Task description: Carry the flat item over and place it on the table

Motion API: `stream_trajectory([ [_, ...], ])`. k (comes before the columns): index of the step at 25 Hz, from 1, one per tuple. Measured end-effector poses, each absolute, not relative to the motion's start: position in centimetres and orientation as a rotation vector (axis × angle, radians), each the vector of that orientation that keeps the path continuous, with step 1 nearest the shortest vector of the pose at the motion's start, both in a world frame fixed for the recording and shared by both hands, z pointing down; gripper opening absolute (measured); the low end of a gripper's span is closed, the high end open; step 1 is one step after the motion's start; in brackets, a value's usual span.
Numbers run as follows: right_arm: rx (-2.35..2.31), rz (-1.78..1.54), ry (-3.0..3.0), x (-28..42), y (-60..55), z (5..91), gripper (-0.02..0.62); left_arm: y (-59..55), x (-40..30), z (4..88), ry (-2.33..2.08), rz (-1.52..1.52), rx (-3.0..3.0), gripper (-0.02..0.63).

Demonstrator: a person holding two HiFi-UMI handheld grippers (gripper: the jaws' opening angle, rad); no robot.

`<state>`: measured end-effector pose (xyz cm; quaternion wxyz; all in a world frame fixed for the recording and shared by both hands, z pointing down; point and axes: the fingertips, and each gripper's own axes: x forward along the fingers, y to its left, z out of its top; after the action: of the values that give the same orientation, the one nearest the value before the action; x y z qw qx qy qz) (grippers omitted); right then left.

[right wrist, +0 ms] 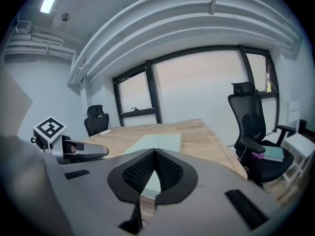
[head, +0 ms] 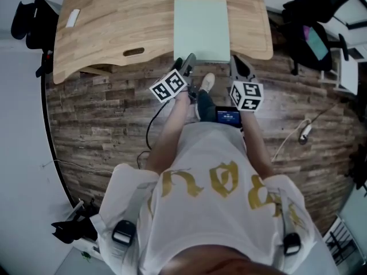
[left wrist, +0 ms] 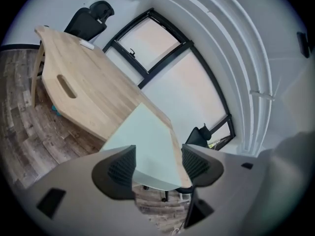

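Office room with a grey-brown wood-plank floor point(head: 97, 125), large dark-framed windows point(right wrist: 197, 82) and a black office chair point(right wrist: 251, 127); a person in a white shirt point(head: 212, 176) stands at a pale wooden bench point(head: 114, 27) with rounded corners. A thin, pale green rectangular board point(head: 202, 30) lies flat on the bench, directly ahead of the person, its near short edge poking slightly past the bench's near edge. That overhang probably leaves an edge free for gripping. The board's long axis runs straight away from the person, toward the bench's far side. The left tongs point(head: 186, 66) hover by the board's near left corner, jaws apart, pads touching nothing. The right tongs point(head: 239, 67) sit just beside the near right corner, jaws closed together with nothing between them. The board appears delivered, so neither pair needs a hold.
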<state>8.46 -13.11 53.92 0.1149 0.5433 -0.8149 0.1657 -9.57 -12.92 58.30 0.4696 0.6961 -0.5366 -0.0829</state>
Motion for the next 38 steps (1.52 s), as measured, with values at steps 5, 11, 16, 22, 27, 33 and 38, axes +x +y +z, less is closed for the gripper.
stream_trajectory([
  [5,1.589,0.412,-2.39,8.2,-13.3,53.0,-0.002,-13.8,-10.0,57.2,-1.365,-0.184,1.794,0.154],
  [11,1.619,0.36,-2.378,8.8,-13.6,52.0,-0.002,-15.0,-10.8,55.3,-1.481,-0.025,1.963,0.0],
  [16,1.648,0.309,-2.361,8.9,-13.6,51.0,-0.002,-15.9,-11.0,50.8,-1.64,0.094,2.244,0.0],
  [22,1.677,0.265,-2.351,9.0,-14.0,50.0,-0.002,-16.4,-10.8,48.2,-1.692,0.117,2.346,0.0],
  [27,1.684,0.243,-2.362,8.7,-14.4,49.0,-0.002,-16.8,-10.2,47.3,-1.582,0.019,2.344,0.0],
  [33,1.684,0.211,-2.342,8.7,-14.4,49.2,-0.002,-16.7,-9.8,46.6,-1.61,0.033,2.387,0.0],
  [38,1.692,0.229,-2.346,8.8,-14.2,49.3,-0.002,-16.5,-9.3,46.8,-1.553,-0.024,2.406,0.0],
])
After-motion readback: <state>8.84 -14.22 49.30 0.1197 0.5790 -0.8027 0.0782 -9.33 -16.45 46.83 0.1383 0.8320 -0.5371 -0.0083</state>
